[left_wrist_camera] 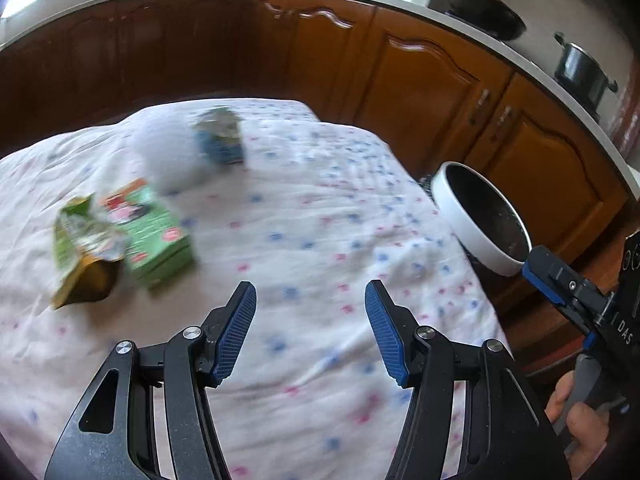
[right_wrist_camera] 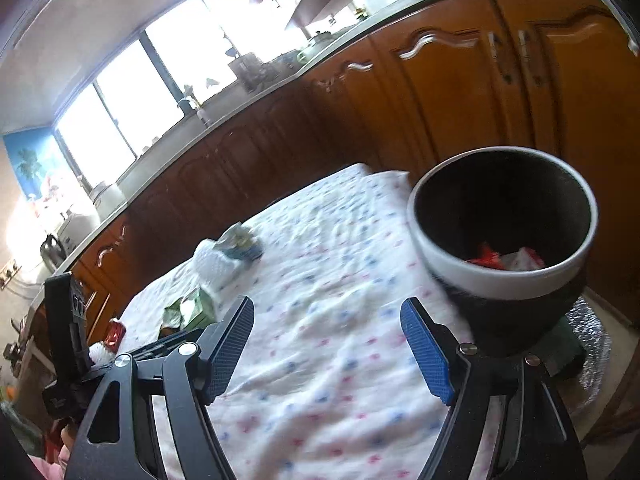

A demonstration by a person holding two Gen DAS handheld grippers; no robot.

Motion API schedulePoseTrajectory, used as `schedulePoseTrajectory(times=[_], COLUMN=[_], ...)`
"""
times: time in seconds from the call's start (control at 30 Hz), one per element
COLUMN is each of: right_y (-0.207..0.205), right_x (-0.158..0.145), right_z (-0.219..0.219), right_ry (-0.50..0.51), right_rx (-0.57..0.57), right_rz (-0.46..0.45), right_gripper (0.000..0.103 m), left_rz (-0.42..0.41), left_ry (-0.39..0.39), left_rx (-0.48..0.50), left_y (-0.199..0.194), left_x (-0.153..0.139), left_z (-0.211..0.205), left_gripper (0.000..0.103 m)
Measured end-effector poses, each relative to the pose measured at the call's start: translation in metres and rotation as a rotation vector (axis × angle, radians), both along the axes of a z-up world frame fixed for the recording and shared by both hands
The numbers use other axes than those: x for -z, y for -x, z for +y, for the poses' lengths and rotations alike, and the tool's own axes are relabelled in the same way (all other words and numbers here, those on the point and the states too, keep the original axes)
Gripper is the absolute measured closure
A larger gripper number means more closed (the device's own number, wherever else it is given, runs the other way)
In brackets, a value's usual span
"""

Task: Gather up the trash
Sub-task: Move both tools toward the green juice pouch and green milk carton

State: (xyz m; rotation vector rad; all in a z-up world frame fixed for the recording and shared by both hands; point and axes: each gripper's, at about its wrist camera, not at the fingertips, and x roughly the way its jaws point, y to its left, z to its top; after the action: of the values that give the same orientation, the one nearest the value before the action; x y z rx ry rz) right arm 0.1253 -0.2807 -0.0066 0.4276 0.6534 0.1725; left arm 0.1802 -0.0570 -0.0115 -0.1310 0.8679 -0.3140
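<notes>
Trash, a green carton (left_wrist_camera: 154, 236) and crumpled pouch (left_wrist_camera: 86, 248), lies toward the tabletop's (left_wrist_camera: 320, 240) left edge, nearer the left gripper (left_wrist_camera: 311, 332); both grippers' jaws apart, empty.

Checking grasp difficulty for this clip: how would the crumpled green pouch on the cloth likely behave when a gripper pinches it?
The green pouch looks crumpled and torn open, so it is probably floppy and would fold between the fingers. It appears flattened, so likely light. Its glossy film may slip. The left gripper is open above the cloth.
</notes>
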Motion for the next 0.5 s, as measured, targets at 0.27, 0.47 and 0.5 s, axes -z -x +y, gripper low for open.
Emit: schedulePoseTrajectory(times=[0.27,0.47,0.5], right_y=[-0.01,-0.022,-0.024], right_x=[0.007,0.01,0.01], right_z=[0.05,0.083,0.089], right_ry=[0.016,0.035,0.039], right_rx=[-0.084,-0.153,-0.167], right_rz=[0.029,0.04,0.043], right_gripper=[0.025,0.025,0.025], left_rz=[-0.009,-0.002,0.001], left_ry=[0.037,0.059,0.061], left_rx=[-0.102,-0.185,-0.204], left_y=[0.008,0.01,0.01], left_x=[-0.006,-0.006,-0.006], left_z=[0.054,0.097,0.104], left_gripper=[0.046,0.046,0.046])
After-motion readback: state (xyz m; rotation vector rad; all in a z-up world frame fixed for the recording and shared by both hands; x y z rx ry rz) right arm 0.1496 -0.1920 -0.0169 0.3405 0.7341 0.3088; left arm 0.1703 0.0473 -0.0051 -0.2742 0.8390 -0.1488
